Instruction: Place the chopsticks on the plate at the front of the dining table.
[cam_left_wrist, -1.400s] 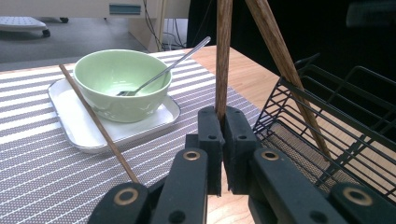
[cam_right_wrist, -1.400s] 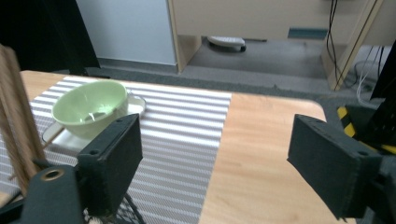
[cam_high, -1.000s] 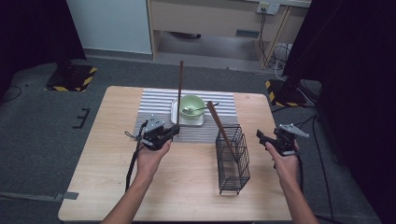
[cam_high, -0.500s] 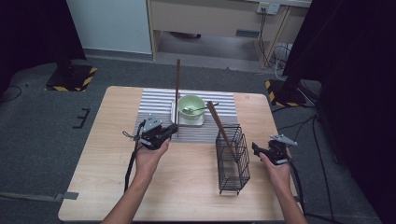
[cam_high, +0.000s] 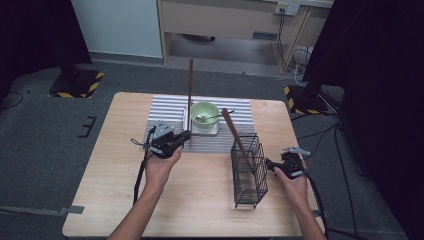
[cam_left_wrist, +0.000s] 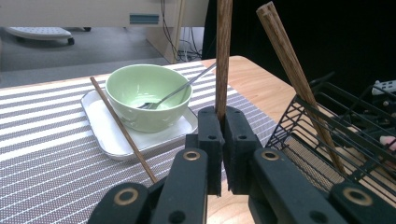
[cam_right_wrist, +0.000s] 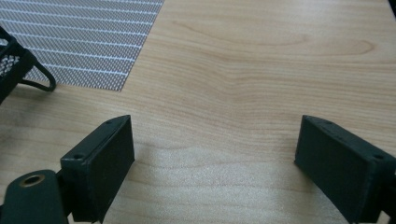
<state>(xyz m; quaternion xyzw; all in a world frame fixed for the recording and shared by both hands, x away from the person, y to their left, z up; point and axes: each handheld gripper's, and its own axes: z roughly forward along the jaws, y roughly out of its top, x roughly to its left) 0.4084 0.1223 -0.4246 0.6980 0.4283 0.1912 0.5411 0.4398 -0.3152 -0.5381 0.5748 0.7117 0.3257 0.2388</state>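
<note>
My left gripper (cam_high: 185, 136) is shut on a brown chopstick (cam_high: 190, 95), which stands upright over the striped mat; in the left gripper view its pads (cam_left_wrist: 223, 119) clamp the chopstick (cam_left_wrist: 223, 60) near its lower end. A second chopstick (cam_high: 233, 132) leans in the black wire basket (cam_high: 248, 172). A third chopstick (cam_left_wrist: 122, 130) lies across the white tray (cam_left_wrist: 100, 123) beside the green bowl (cam_left_wrist: 148, 95), which holds a spoon (cam_left_wrist: 180, 87). My right gripper (cam_high: 270, 165) hangs low just right of the basket; its jaws (cam_right_wrist: 215, 154) have just been opening and hold nothing.
The striped mat (cam_high: 170, 107) covers the far middle of the wooden table (cam_high: 100, 165). In the right gripper view a corner of the basket (cam_right_wrist: 14, 70) sits at the left, with bare wood under the jaws. The table's right edge lies close to my right hand.
My right gripper has come down beside the basket, close to the tabletop. The left gripper and its upright chopstick have stayed in place.
</note>
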